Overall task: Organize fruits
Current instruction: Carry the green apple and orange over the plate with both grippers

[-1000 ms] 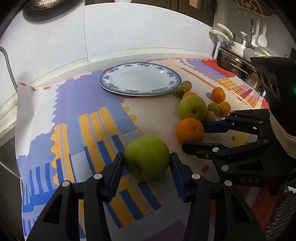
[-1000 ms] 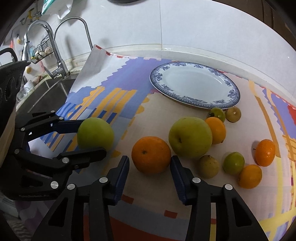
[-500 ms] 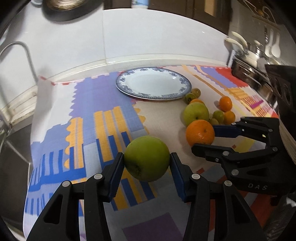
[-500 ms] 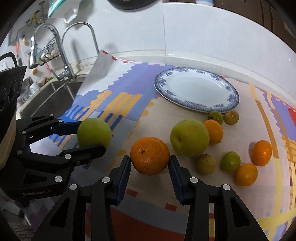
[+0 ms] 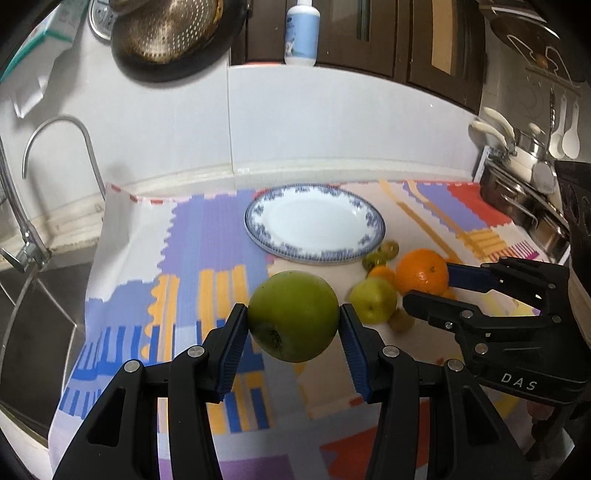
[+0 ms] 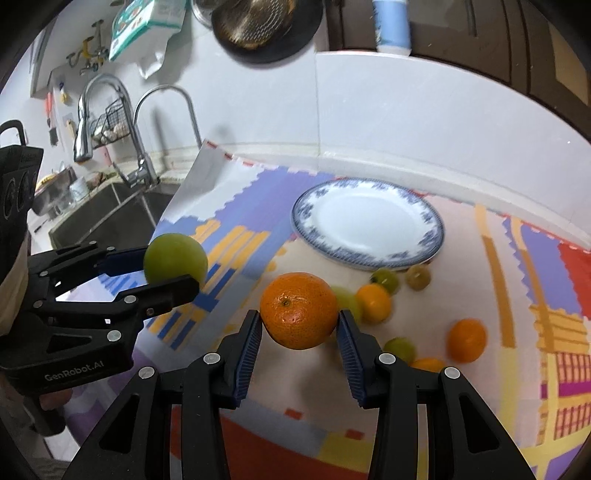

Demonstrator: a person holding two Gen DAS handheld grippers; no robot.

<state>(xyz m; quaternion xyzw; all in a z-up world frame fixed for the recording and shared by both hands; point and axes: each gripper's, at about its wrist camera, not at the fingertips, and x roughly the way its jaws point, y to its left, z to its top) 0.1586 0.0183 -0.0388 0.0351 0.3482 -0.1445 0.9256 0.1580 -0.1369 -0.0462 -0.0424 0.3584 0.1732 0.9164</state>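
My left gripper (image 5: pixel 293 321) is shut on a green apple (image 5: pixel 293 315), held clear above the patterned cloth. My right gripper (image 6: pixel 299 321) is shut on a large orange (image 6: pixel 299 310), also lifted off the cloth. Each view shows the other gripper from the side: the right gripper (image 5: pixel 428 284) with the orange (image 5: pixel 421 271), and the left gripper (image 6: pixel 166 271) with the apple (image 6: pixel 175 258). An empty blue-rimmed white plate (image 5: pixel 314 225) (image 6: pixel 367 223) lies beyond both. A second green apple (image 5: pixel 373 299) and several small oranges and green fruits (image 6: pixel 466 339) stay on the cloth near the plate.
A colourful cloth (image 5: pixel 207 258) covers the counter. A sink with a tall faucet (image 6: pixel 110 110) lies to the left. Pots and a utensil rack (image 5: pixel 524 162) stand at the right. A white backsplash (image 5: pixel 332 122) runs behind the plate, with a bottle (image 5: pixel 303 31) and a colander above.
Both grippers have risen off the cloth, the left one with the green apple and the right one with the orange, which it closed on. The plate now looks farther off.
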